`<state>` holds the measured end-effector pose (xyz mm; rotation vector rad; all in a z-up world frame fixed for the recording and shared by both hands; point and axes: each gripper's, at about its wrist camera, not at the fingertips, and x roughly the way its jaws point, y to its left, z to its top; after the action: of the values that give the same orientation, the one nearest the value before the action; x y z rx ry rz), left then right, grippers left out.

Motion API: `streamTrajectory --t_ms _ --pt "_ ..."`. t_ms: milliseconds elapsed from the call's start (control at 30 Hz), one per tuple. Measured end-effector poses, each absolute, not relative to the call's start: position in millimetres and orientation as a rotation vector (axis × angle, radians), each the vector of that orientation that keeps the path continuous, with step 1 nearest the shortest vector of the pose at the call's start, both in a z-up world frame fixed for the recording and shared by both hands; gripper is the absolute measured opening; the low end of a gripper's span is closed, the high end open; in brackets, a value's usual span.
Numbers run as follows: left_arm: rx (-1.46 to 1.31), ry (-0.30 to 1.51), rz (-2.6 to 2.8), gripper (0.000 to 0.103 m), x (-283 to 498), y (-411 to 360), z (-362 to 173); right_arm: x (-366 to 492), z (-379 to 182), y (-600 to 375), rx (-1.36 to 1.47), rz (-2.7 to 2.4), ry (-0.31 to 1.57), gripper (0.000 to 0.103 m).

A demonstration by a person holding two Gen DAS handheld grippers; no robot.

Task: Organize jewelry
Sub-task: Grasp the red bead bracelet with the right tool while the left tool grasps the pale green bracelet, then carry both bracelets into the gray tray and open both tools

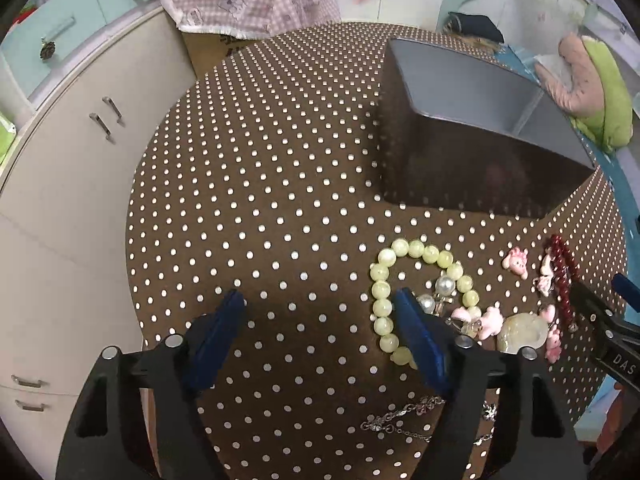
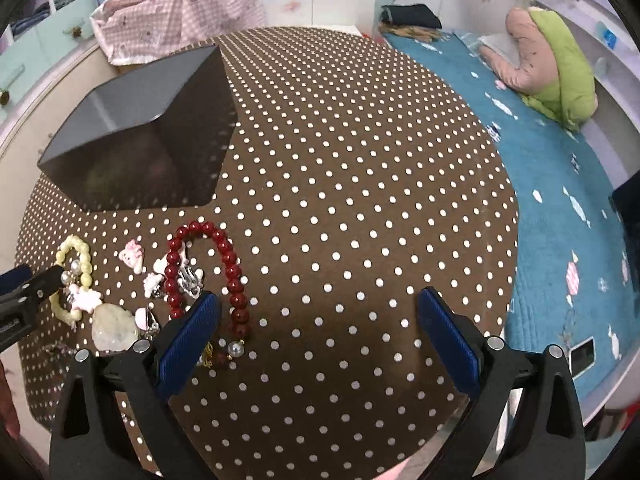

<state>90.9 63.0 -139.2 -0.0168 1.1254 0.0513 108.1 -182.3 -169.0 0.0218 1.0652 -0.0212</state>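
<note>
**Two open grippers over a jewelry pile**

Two grippers hang above a round table [image 1: 280, 160] in brown polka-dot cloth, both with jaws apart and nothing between the pads. The grey divided box [image 1: 472, 120] stands behind the jewelry. The left gripper [image 1: 320, 336] is nearer the green bead bracelet [image 1: 384, 300], which lies flat just to the right of its right finger, its loop running away from the camera. The right gripper [image 2: 320, 328] has the red bead bracelet [image 2: 224, 264] at its left finger. Pink charms, pearl earrings and a pale stone crowd between the bracelets and could snag.
</note>
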Motion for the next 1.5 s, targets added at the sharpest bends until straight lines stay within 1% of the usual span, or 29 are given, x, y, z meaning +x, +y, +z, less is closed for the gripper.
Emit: streamTrajectory --t_ms 33,100,133,167,200,233,267,300,333,367,467,633,1000,1167,1333,1500 --pt "-0.027 1.126 0.034 0.068 92 64 -139 108 -168 -182 0.017 -0.016 1.063 0.094" --pt "-0.022 1.117 0.027 0.063 92 63 -139 108 -167 -181 0.005 0.019 1.049 0.088" --pt "-0.017 1.111 0.019 0.058 92 63 -138 107 -166 -179 -0.006 0.042 1.034 0.076" --pt "-0.013 1.107 0.013 0.051 92 62 -138 104 -164 -178 -0.012 0.059 1.024 0.058" --pt "-0.009 1.103 0.007 0.047 91 62 -137 103 -162 -176 -0.018 0.081 1.015 0.05" --pt "-0.007 1.098 0.002 0.035 91 62 -135 102 -161 -173 -0.028 0.108 1.009 0.042" --pt "-0.005 1.096 0.006 0.02 89 58 -135 102 -161 -172 -0.033 0.128 1.007 0.033" --pt "-0.007 1.094 0.006 0.013 89 59 -134 101 -160 -171 -0.034 0.138 1.006 0.027" --pt "-0.017 1.096 -0.002 0.008 90 61 -134 100 -159 -170 -0.032 0.151 1.004 0.015" --pt "-0.034 1.101 -0.017 0.008 90 64 -134 99 -158 -168 -0.024 0.175 1.006 0.009" --pt "-0.077 1.099 -0.047 0.008 91 73 -131 99 -156 -166 -0.011 0.174 1.007 0.008" --pt "-0.088 1.024 -0.079 0.008 84 79 -108 97 -150 -168 0.029 0.18 0.998 0.008" --pt "-0.086 0.885 -0.184 0.008 75 61 -57 85 -95 -173 0.025 0.203 0.849 0.008" --pt "-0.099 0.78 -0.281 0.008 64 61 -25 76 -72 -174 0.026 0.204 0.78 0.008" --pt "-0.126 0.845 -0.288 0.008 70 62 -37 77 -74 -181 0.055 0.195 0.799 0.008" --pt "-0.126 0.808 -0.289 0.008 67 65 -28 76 -66 -183 0.067 0.214 0.772 0.008"
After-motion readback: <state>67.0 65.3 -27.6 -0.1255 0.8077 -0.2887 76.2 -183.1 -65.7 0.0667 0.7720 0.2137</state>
